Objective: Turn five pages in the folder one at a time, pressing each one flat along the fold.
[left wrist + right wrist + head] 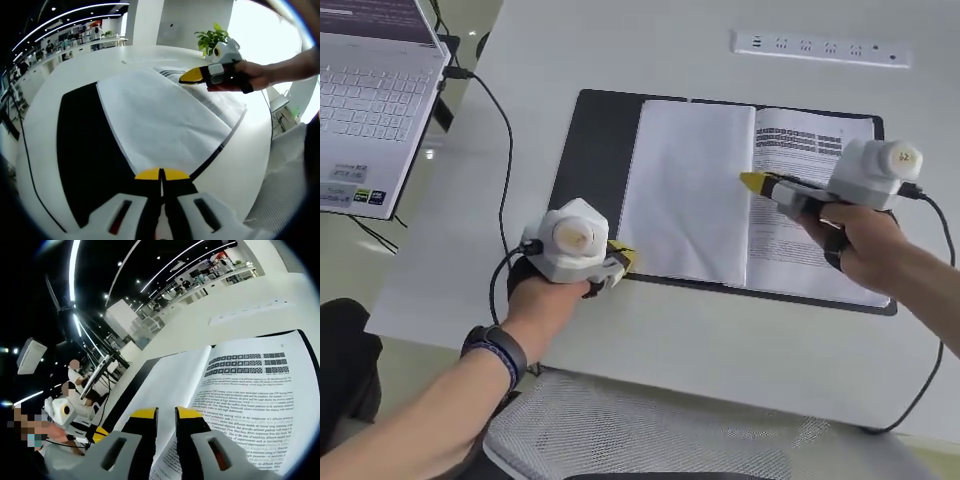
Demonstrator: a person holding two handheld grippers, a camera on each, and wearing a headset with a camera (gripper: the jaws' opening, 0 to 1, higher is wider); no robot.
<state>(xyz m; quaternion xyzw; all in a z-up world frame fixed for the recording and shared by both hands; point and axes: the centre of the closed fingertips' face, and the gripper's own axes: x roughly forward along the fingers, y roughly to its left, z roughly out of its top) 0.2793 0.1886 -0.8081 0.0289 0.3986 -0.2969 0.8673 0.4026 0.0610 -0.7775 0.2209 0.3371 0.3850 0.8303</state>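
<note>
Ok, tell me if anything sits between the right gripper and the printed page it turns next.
Nothing visible does. The right gripper is right over the printed page by the fold, jaws slightly apart. The left gripper rests shut at the near edge of the folder by the blank page, well aside.

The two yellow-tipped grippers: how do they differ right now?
The left gripper has its jaws shut together; the right gripper has its jaws slightly apart. The left gripper sits at the near edge of the folder, by the corner of the blank page; the right gripper points at the fold between the blank page and the printed page. Both are hand-held and yellow-tipped.
</note>
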